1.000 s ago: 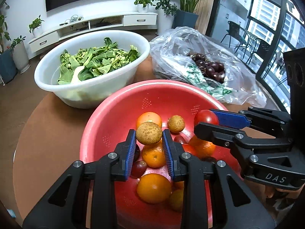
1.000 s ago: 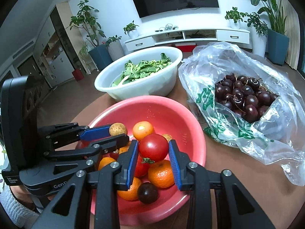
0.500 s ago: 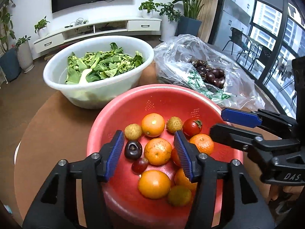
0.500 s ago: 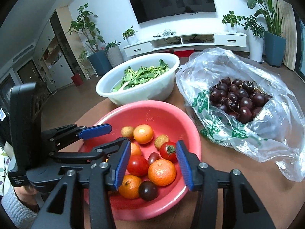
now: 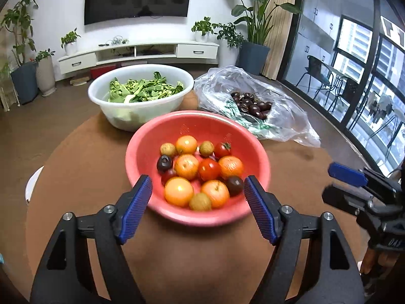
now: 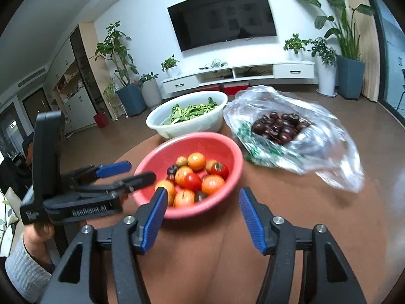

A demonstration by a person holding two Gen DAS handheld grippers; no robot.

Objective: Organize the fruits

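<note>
So my left gripper (image 5: 198, 195) is hovering just short of the near rim of the red bowl (image 5: 141, 136), and its jaws are opening with nothing between the blue pads, just air and the bowl's edge behind them. Off to the far left, a white bowl of greens (image 5: 131, 116) is sitting behind the red one, pretty much touching it, on the brown round table (image 5: 76, 157).

All the fruit is sitting in the red bowl: a few oranges (image 5: 186, 166), a couple of red tomatoes (image 5: 209, 169), some small brownish round ones (image 5: 168, 149) that I can't name for sure, and a few dark plum-looking ones (image 5: 164, 163). Everything is piled together in the middle, touching.

Moving right, a clear plastic bag (image 5: 291, 124) is lying open beside the red bowl with a heap of dark cherries (image 5: 253, 103) in it, still all in the bag.

My right gripper (image 6: 203, 202) is hanging over the table at the near right side of the red bowl, and its jaws are opening too, nothing pinched in them. From the left camera it's poking in at the right edge, well apart from the bowl. My left hand (image 6: 38, 238), in a grey sleeve (image 6: 22, 273), is gripping its handle.
</note>
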